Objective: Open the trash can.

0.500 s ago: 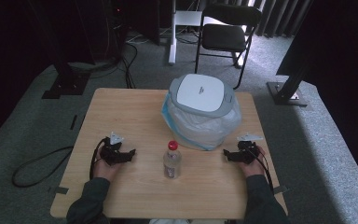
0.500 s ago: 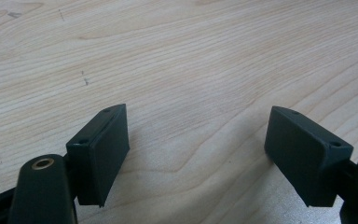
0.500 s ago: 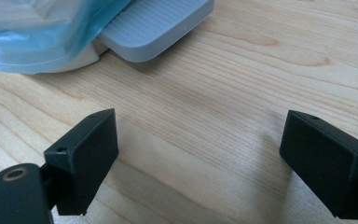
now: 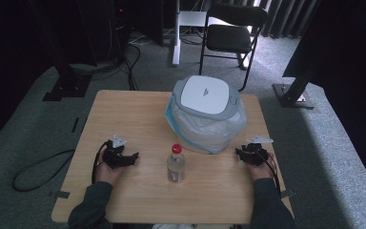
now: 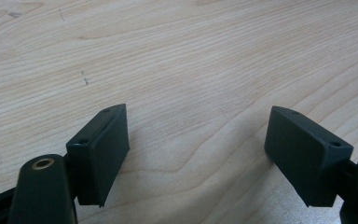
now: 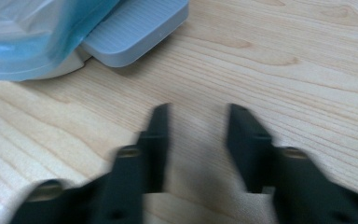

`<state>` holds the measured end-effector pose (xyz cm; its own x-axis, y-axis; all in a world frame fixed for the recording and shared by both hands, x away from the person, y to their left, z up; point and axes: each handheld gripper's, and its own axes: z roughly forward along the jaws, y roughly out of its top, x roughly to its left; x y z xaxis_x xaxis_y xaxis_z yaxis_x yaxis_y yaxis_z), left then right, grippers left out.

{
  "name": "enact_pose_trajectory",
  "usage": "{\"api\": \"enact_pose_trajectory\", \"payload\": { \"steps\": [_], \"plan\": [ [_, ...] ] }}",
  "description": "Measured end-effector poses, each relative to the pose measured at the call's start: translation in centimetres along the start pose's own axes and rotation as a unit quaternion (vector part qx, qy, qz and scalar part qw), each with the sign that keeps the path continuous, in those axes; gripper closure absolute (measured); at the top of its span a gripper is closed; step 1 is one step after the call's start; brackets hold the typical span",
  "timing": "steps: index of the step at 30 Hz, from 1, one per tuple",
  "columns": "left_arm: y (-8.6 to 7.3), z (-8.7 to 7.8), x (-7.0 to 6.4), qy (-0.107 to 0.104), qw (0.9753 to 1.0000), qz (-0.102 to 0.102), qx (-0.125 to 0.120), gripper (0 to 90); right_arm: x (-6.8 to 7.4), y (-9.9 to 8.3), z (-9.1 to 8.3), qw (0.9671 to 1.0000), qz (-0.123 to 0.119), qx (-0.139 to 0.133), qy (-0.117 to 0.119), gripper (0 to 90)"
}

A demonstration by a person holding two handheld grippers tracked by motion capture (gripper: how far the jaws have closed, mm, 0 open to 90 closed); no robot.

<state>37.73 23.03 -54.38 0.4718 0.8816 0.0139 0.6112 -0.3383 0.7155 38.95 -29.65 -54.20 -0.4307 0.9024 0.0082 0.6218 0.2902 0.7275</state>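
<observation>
A small clear bottle with a red cap point(image 4: 176, 163) stands upright at the middle of the wooden table point(image 4: 138, 119). Behind it is a white pedal bin point(image 4: 205, 112) with a grey-rimmed lid and a pale blue liner bag. My left gripper point(image 4: 132, 157) rests on the table left of the bottle, open, nothing between its pads point(image 5: 103, 151). My right gripper point(image 4: 239, 152) lies right of the bottle, close to the bin's base. In the right gripper view my right gripper point(image 6: 198, 112) is open over bare wood, with the bin's grey pedal point(image 6: 135, 30) just ahead.
A folding chair point(image 4: 233, 33) stands on the carpet beyond the table's far edge. Cables point(image 4: 33, 169) trail on the floor at left, and stand bases point(image 4: 293, 95) sit at both far corners. Bare tabletop lies left of the bin and in front of the bottle.
Both hands stay roughly where they were. The blur in the right gripper view suggests that its jaws are moving.
</observation>
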Motion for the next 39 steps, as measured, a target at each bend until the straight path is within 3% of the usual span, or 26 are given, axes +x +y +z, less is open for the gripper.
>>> {"api": "enact_pose_trajectory", "payload": {
  "steps": [2, 4, 10, 18, 32, 39],
  "plan": [
    [0.0, 0.0, 0.0, -0.001, 1.0000, 0.000, 0.000, 22.0, -0.1, 0.0, -0.1, 1.0000, -0.002, 0.001, 0.002, 81.1],
    [0.0, 0.0, 0.0, -0.001, 1.0000, 0.001, 0.000, 22.0, -0.3, 0.0, 0.0, 1.0000, 0.007, 0.000, 0.007, 89.6],
    [0.0, 0.0, 0.0, -0.002, 1.0000, 0.002, 0.000, 22.0, -0.2, 0.5, -0.1, 1.0000, 0.003, 0.002, 0.009, 90.0],
    [0.0, 0.0, 0.0, -0.002, 1.0000, 0.002, 0.000, 22.0, 0.0, 2.4, -0.4, 0.9997, -0.003, -0.018, 0.015, 90.0],
    [0.0, 0.0, 0.0, -0.004, 1.0000, 0.003, 0.000, 22.0, 0.9, 5.2, 0.6, 0.9981, -0.002, -0.044, 0.044, 90.0],
    [0.0, 0.0, 0.0, -0.004, 1.0000, 0.003, 0.000, 22.0, 1.4, 5.6, 1.8, 0.9983, -0.011, -0.031, 0.049, 90.0]
  ]
}}
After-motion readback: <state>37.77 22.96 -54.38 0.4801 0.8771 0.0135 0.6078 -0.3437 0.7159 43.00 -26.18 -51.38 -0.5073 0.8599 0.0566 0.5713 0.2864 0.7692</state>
